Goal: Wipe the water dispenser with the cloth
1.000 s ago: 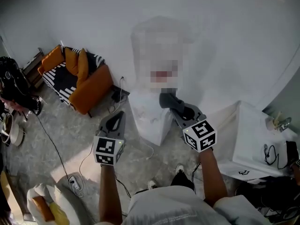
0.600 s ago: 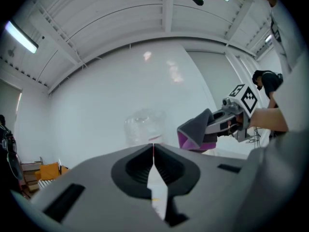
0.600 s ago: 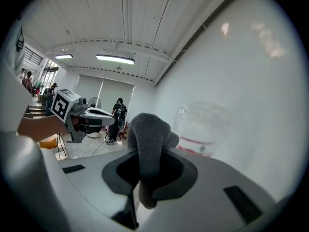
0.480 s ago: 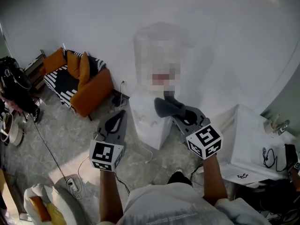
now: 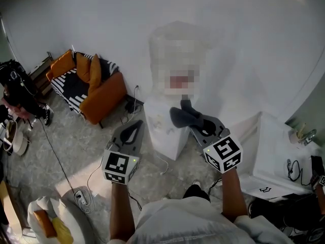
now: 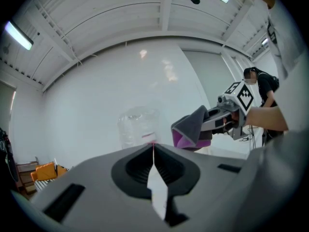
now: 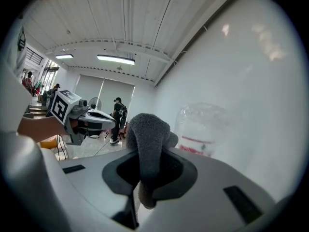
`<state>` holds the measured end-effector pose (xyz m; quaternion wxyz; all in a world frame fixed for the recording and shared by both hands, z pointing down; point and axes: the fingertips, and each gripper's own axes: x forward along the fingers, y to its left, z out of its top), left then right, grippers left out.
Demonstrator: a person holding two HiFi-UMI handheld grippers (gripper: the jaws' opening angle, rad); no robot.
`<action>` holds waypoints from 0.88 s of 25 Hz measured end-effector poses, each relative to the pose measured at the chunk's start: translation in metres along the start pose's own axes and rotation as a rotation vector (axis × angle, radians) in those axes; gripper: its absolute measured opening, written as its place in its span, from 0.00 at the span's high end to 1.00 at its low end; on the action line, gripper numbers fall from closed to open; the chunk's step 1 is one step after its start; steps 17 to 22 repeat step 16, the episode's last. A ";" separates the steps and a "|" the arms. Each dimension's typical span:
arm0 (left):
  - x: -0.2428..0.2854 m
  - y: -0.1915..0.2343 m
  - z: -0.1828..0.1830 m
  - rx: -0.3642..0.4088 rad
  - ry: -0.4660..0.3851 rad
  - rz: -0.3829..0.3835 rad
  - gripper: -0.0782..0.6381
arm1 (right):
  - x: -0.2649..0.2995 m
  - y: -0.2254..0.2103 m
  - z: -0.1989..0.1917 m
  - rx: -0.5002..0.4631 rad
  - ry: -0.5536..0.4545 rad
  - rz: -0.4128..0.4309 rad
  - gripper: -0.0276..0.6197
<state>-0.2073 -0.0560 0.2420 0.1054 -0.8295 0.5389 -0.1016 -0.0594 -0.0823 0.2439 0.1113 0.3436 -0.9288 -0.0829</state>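
The white water dispenser [image 5: 161, 131] stands against the wall, its clear bottle [image 6: 139, 127] on top; in the head view the bottle is blurred over. My right gripper [image 5: 193, 121] is shut on a grey cloth [image 5: 181, 116], held up just in front of the dispenser's upper part. The cloth [image 7: 147, 146] bulges out between the jaws, and its inner side shows purple [image 6: 182, 138]. My left gripper [image 5: 136, 128] hangs shut and empty left of the dispenser's body. The bottle [image 7: 202, 129] appears beyond the cloth.
An orange sofa [image 5: 101, 93] with a striped cushion stands at the left wall. A white cabinet [image 5: 269, 151] is at the right. Cables and a power strip [image 5: 81, 197] lie on the floor. People stand far off [image 7: 118, 117].
My left gripper has shifted a little right, closer to the dispenser. The right gripper keeps the cloth by the dispenser's upper front, slightly lower in view.
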 end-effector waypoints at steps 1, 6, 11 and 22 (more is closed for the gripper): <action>-0.001 0.000 0.000 -0.001 0.001 0.000 0.87 | -0.001 0.000 0.000 0.003 -0.002 0.000 0.86; -0.001 -0.001 -0.003 0.001 0.005 -0.007 0.87 | -0.003 0.001 0.001 0.002 -0.006 0.003 0.86; -0.003 -0.003 -0.003 -0.010 0.009 -0.016 0.87 | -0.002 0.005 0.001 -0.002 0.000 0.012 0.86; -0.003 -0.004 -0.006 -0.017 0.002 -0.019 0.87 | -0.002 0.006 0.000 -0.002 0.000 0.014 0.86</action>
